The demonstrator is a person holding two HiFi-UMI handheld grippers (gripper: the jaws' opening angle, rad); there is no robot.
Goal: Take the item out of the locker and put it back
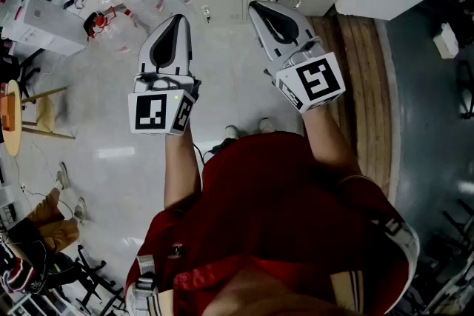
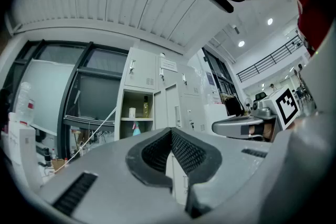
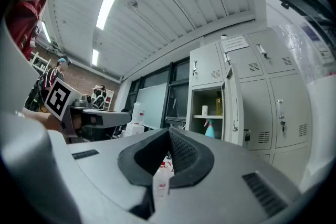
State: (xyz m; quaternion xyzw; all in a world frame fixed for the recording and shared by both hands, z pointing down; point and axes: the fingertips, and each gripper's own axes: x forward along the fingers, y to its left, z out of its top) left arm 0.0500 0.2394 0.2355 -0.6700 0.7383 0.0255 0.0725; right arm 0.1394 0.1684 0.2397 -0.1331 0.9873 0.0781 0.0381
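Straight ahead in both gripper views stands a bank of grey lockers with one open compartment (image 2: 135, 113) (image 3: 207, 113). On its shelf I see a small white container (image 3: 205, 110) and a yellow bottle (image 3: 217, 106); a teal spray bottle (image 3: 209, 128) stands below them. The same yellow bottle (image 2: 146, 107) and teal spray bottle (image 2: 136, 129) show in the left gripper view. My left gripper (image 2: 170, 131) (image 1: 175, 18) is shut and holds nothing. My right gripper (image 3: 169, 130) (image 1: 255, 5) is also shut and empty. Both are well short of the locker, side by side at chest height.
The open locker's door (image 3: 234, 105) swings out to the compartment's right. The neighbouring lockers (image 3: 278, 107) are closed. Clear bottles with red labels (image 1: 111, 18) and white boxes (image 1: 44, 26) sit on the floor to the left. A wooden strip (image 1: 363, 85) runs along the right.
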